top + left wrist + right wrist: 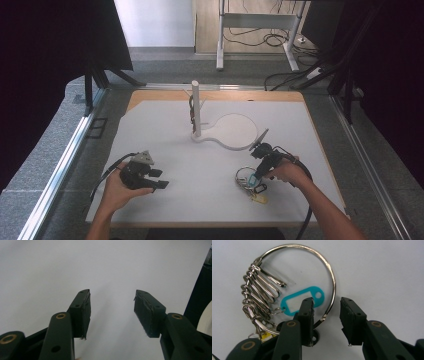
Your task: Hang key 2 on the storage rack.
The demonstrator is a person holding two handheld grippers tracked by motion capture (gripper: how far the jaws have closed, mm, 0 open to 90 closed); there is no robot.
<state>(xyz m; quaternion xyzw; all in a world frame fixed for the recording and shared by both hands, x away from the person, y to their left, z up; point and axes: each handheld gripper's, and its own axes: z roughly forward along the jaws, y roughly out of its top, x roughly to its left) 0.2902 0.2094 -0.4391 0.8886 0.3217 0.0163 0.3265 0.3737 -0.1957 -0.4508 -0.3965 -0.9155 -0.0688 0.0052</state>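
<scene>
The right gripper (327,312) is holding its fingers (307,315) parted, straddling the wire of the large key ring (333,285) lying on the white board (200,170), beside a teal tag (298,302). The left gripper (111,312) is hovering agape over bare board. Farther off, a white post (196,107) is standing.

Illumination is even and diffuse from overhead. The white table sheet (210,165) reads bright, nearly washed out; black curtains (45,45) either side of it fall to deep shadow. Shadows under the key ring (297,285) are faint and soft. The high view is slightly soft; close jaws blur mildly.
</scene>
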